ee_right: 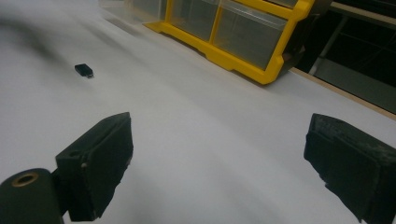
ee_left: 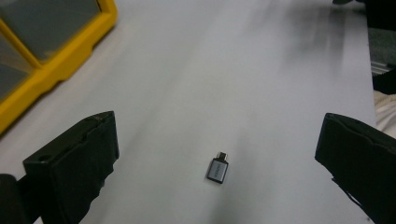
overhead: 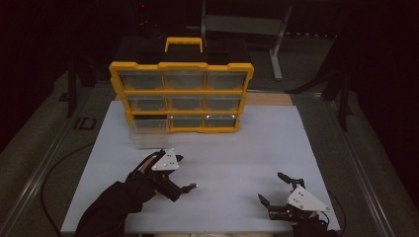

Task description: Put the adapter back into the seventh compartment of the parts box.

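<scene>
High view: above the near edge of the white table, looking forward and down.
Gripper views: low, close to the tabletop.
Shared: yellow organizer at the far edge.

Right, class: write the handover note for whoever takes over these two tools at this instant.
Left tool: open, hanging just above the small grey adapter, jaws either side of it, not touching.
Right tool: open, holding nothing, low over the white table at its near right.
Adapter lies flat on the table, apart from the yellow drawer organizer at the far edge. The organizer's bottom-left clear drawer is pulled out.
Done: drawer out, left tool lined up.
Left: probably grip the adapter, put it in the drawer, then close it.
</scene>
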The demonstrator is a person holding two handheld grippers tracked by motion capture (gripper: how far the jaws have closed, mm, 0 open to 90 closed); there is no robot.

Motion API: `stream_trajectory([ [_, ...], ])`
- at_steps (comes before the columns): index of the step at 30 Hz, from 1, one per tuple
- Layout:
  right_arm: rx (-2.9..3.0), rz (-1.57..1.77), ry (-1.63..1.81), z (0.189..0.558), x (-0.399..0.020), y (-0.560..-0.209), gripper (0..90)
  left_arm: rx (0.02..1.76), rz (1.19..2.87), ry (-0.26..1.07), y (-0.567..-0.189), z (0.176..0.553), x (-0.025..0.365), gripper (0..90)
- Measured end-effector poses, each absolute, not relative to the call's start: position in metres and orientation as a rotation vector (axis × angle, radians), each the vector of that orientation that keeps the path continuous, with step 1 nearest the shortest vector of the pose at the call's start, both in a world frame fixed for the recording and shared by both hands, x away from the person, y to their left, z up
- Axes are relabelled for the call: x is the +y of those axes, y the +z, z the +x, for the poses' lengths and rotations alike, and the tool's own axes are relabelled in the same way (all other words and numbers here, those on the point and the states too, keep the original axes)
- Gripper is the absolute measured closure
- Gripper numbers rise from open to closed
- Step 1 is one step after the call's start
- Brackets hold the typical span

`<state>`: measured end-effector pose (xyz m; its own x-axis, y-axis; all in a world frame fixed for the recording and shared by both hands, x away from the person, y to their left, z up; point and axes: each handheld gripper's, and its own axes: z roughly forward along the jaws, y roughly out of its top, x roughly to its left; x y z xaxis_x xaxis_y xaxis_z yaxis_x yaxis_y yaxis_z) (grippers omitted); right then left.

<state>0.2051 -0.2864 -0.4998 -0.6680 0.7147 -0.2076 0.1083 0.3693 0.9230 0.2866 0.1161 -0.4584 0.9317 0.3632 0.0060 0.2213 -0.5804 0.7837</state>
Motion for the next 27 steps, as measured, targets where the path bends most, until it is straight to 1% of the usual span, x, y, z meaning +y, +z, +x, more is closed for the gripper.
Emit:
stream_trajectory([
  [9,2.034,0.708,1.304,0.205,-0.286,-0.5,8.3,0.401,2.26,0.157,-0.477,0.29,0.108,0.5],
  [16,2.035,0.71,1.305,0.205,-0.286,-0.5,8.2,0.383,2.302,0.143,-0.488,0.292,0.103,1.3],
  [22,2.035,0.714,1.305,0.205,-0.286,-0.5,8.2,0.384,2.346,0.137,-0.497,0.293,0.099,6.0],
  [27,2.034,0.709,1.304,0.205,-0.286,-0.5,8.2,0.372,2.376,0.152,-0.503,0.293,0.097,15.2],
])
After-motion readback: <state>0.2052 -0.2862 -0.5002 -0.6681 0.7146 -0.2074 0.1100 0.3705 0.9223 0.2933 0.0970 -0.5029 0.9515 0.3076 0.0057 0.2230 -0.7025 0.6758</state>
